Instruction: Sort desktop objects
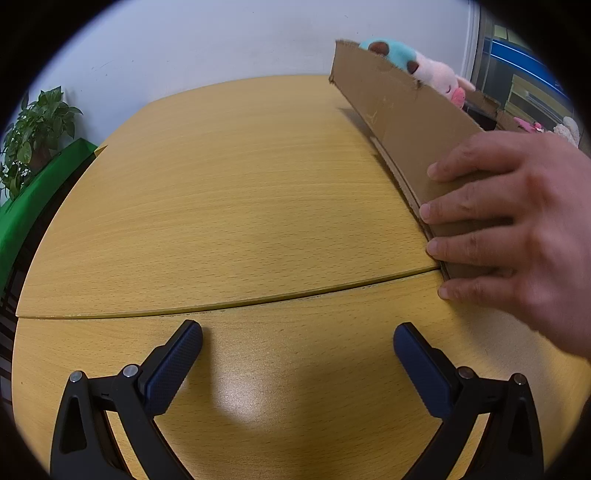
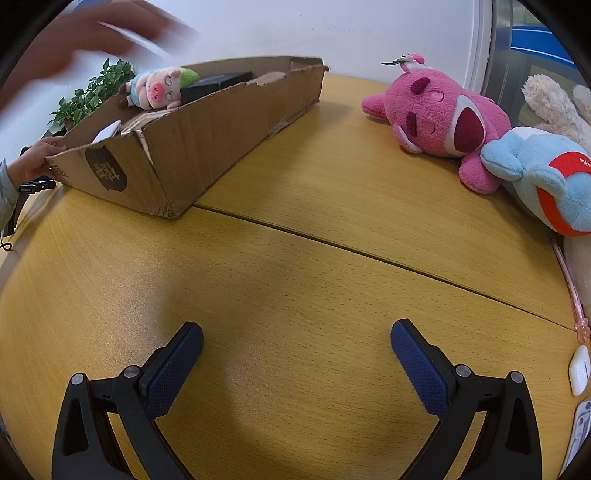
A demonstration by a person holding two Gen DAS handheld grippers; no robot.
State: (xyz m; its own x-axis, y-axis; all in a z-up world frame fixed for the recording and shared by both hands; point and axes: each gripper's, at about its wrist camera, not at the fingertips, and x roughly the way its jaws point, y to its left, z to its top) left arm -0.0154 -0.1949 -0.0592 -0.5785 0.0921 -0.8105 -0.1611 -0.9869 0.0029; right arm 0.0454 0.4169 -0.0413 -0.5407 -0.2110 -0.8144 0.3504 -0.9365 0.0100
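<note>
A long cardboard box [image 2: 207, 144] stands on the wooden table [image 2: 295, 258] at the left, holding a small pig plush [image 2: 159, 88] and dark boxes [image 2: 218, 85]. In the left wrist view the box [image 1: 406, 122] is at the right, and a bare hand [image 1: 517, 221] rests on its side. A pink bear plush [image 2: 439, 122], a light blue plush [image 2: 543, 177] and a cream plush [image 2: 557, 103] lie at the right. My right gripper [image 2: 297, 343] is open and empty over bare table. My left gripper [image 1: 297, 343] is open and empty.
A pink pen [image 2: 572, 295] and a white earbud case [image 2: 579, 369] lie at the right table edge. A potted plant [image 1: 33, 136] and a green surface [image 1: 33, 199] stand left of the table. A blurred hand [image 2: 85, 33] moves above the box.
</note>
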